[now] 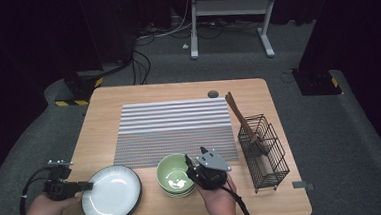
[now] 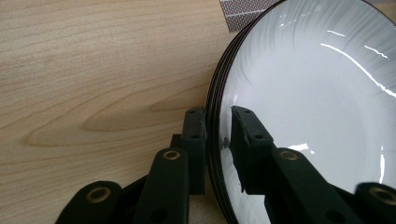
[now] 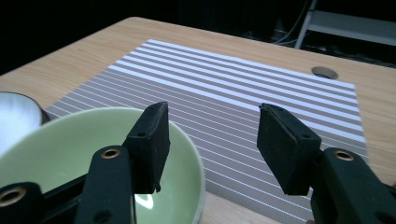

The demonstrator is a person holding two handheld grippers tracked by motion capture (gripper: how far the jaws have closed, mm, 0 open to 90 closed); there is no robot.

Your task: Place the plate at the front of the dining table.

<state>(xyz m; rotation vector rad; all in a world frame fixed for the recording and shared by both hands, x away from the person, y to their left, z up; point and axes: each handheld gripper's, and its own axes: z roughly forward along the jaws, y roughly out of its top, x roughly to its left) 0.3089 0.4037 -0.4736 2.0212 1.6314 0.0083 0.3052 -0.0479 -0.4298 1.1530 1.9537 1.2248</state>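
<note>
a: see the left gripper (image 2: 217, 128)? its jaws straddle the near-left rim of the white plate (image 1: 114, 192), one outside the edge and one over the white inside. looks like a stack, several dark rims one under another (image 2: 212, 116).

b: clamped on it?

a: nearly. in the left gripper view there's a thin gap between each pad and the rim, so i'd say not pressing yet. the plates sit at the front left of the table (image 1: 104, 118), just off the corner of the striped mat (image 1: 177, 131).

b: and the right gripper (image 3: 210, 140)?

a: slack, nothing between the jaws. one jaw hangs over the green bowl (image 3: 70, 149), the other is out past its rim, above the mat (image 3: 243, 93). from above it sits at the bowl's right edge (image 1: 192, 171).

b: where's the bowl then?

a: front middle of the table, right beside the plates, overlapping the mat's near edge. it's a stack too, i can see rims layered under the top one (image 1: 175, 176).

b: anything else on there?

a: a black wire rack (image 1: 264, 150) at the right side, with brown chopsticks (image 1: 240, 115) leaning out of it, well apart from both hands.
</note>
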